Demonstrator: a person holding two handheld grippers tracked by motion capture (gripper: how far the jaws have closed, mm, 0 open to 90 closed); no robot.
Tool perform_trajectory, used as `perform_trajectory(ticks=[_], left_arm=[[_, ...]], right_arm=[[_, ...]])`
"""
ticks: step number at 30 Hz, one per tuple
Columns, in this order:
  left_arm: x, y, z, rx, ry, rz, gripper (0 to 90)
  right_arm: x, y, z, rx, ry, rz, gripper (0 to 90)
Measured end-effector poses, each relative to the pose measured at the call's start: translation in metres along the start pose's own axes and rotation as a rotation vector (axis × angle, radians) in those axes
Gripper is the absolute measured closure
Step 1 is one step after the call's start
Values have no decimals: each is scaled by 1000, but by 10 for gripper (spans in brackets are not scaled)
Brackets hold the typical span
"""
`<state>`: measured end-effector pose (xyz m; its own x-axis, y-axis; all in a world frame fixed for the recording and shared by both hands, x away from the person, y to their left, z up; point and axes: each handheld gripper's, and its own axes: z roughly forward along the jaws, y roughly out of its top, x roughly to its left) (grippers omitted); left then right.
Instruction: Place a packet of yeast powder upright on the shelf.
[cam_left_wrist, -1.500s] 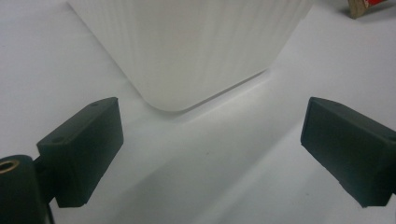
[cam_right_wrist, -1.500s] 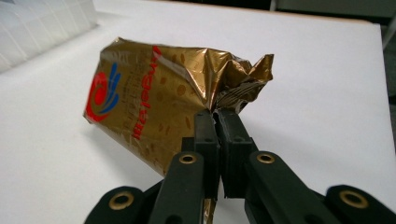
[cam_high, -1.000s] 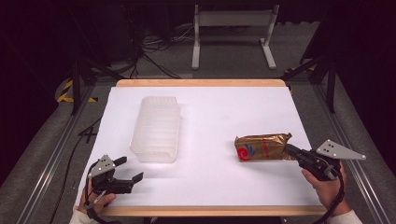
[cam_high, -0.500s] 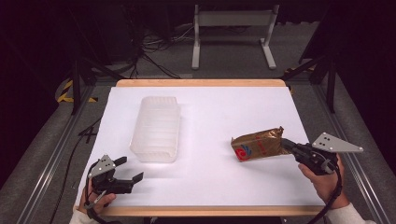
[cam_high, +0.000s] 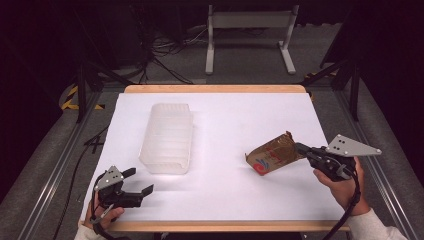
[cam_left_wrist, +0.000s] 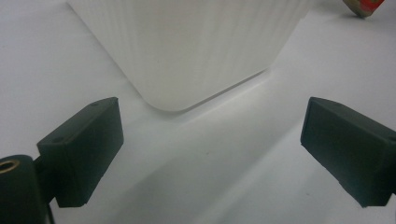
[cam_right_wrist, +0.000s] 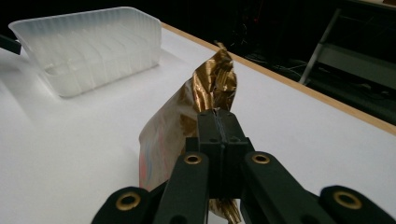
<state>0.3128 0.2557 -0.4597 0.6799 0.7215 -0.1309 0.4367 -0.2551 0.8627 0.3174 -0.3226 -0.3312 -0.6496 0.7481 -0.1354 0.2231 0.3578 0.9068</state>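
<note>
From the high view, the right gripper (cam_high: 300, 148) is clamped on the sealed end of a gold pouch (cam_high: 270, 156), which hangs tilted with its printed end low over the right part of the white table (cam_high: 240, 125), well apart from the clear tub (cam_high: 167, 137) at the left; the left gripper (cam_high: 137, 187) sits near the front left corner, jaws spread and holding nothing. The left gripper view shows those jaws standing wide over bare table, the tub (cam_left_wrist: 191, 46) just ahead of them. The right gripper view shows the jaws pressed flat together on the crimped edge of the pouch (cam_right_wrist: 182, 126), whose foil creases and bulges below the pinch. The pouch looks light, soft and crinkly, probably slick on its faces; the flat seam is likely the surest hold, since a pinch on the belly might slide or crush what is inside.
</note>
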Motion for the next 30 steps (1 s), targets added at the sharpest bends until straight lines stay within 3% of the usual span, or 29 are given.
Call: perform_trajectory(ticks=[11,30], left_arm=[[0,0,0,-1,-2,0,68],[0,0,0,4,-1,-3,68]], right_arm=[[3,16,12,16,17,-39,900],[8,52,22,-13,22,-78,900]])
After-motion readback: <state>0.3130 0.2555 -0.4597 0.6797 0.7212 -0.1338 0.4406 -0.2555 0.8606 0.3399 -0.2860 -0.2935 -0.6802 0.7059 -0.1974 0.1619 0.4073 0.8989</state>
